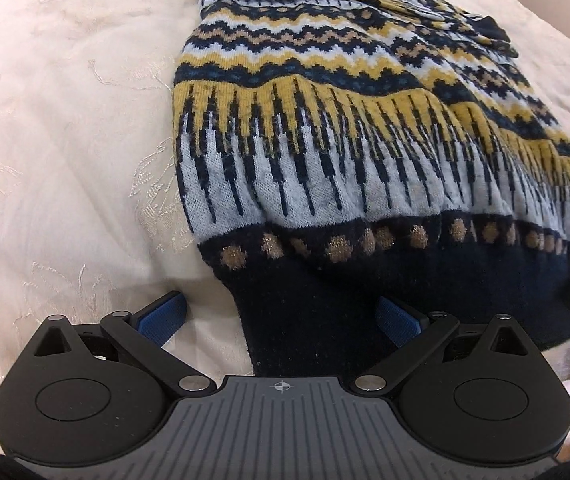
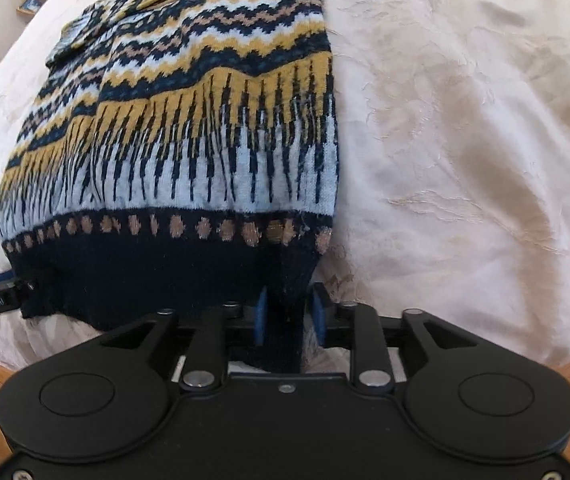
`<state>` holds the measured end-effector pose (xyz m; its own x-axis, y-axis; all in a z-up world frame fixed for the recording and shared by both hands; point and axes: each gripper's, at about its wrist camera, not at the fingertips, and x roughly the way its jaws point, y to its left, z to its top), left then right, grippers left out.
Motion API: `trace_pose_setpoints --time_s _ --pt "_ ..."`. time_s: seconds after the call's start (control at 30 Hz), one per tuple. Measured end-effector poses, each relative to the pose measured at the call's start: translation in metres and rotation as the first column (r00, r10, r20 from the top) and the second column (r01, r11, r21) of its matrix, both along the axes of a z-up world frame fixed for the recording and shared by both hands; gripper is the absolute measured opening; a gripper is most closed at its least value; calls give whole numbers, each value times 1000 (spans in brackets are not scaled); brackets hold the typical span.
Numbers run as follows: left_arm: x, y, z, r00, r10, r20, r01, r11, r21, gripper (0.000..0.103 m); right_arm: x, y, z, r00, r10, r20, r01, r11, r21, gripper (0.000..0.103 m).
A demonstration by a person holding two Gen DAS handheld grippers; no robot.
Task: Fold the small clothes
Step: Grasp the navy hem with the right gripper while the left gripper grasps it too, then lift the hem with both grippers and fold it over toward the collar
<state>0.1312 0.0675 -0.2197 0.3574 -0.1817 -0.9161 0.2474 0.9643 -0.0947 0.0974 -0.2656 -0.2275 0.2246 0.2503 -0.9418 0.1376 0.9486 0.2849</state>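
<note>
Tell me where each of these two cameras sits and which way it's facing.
Left wrist: rides the left hand-held gripper, looking forward over the patterned sweater; its blue fingers spread wide around the navy hem.
Right wrist: rides the right hand-held gripper, facing likewise; fingers pinch the hem's right corner.
Shared: the same sweater on the cream bedspread; each view glimpses the other gripper.

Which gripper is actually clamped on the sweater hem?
The right gripper: its blue pads pinch the navy hem of the sweater at one corner. The left gripper is spread wide, the hem lying between its pads unpinched.
</note>
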Motion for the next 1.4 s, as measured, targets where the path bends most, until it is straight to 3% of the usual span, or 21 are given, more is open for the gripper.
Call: trace_pose_setpoints --time_s 0.13,0.27,0.33,0.43,0.6,0.67,0.7,0.77,0.8,0.83,0.93,1.07,1.4 --pt "3 -1 0 1000 5 -10 -5 1000 -1 102 3 -1 -4 1000 0 9 -1 999 45 57" --pt "6 0 2 1000 3 -21 -4 1000 -9 101 8 2 -8 1000 26 10 -27 997 70 65" --pt "5 1 3 1000 12 -8 -12 1000 -14 95 10 3 -9 1000 25 11 -26 997 79 67" --pt "1 6 7 1000 20 14 -19 999 -25 80 10 2 -11 1000 18 14 -19 995 96 69" --pt "-5 10 16 1000 -12 17 13 997 -77 36 10 3 -13 999 26 19 -28 993 113 73" --pt "-5 10 18 1000 -25 14 26 997 -75 28 10 3 -12 999 28 17 -29 993 115 73" --pt "-5 9 20 999 -31 12 32 996 -82 24 10 2 -12 1000 27 14 -29 993 117 71" --pt "-4 9 22 999 -36 5 36 996 -86 18 11 2 -10 1000 27 14 -28 991 132 51" --pt "-4 10 24 999 -37 6 37 995 -93 14 12 1 -9 1000 25 11 -27 991 135 25" --pt "-3 11 27 999 -34 7 34 994 -102 13 12 1 -7 1000 20 8 -21 991 134 16" --pt "-4 15 36 1000 -20 17 22 990 -139 10 12 -1 4 1000 -8 21 5 989 148 15" --pt "-6 20 58 996 -22 86 37 984 -176 9 5 -9 31 992 -67 102 46 980 195 14" --pt "13 30 118 968 2 252 68 961 -269 9 15 -15 98 930 -214 300 129 951 280 14"
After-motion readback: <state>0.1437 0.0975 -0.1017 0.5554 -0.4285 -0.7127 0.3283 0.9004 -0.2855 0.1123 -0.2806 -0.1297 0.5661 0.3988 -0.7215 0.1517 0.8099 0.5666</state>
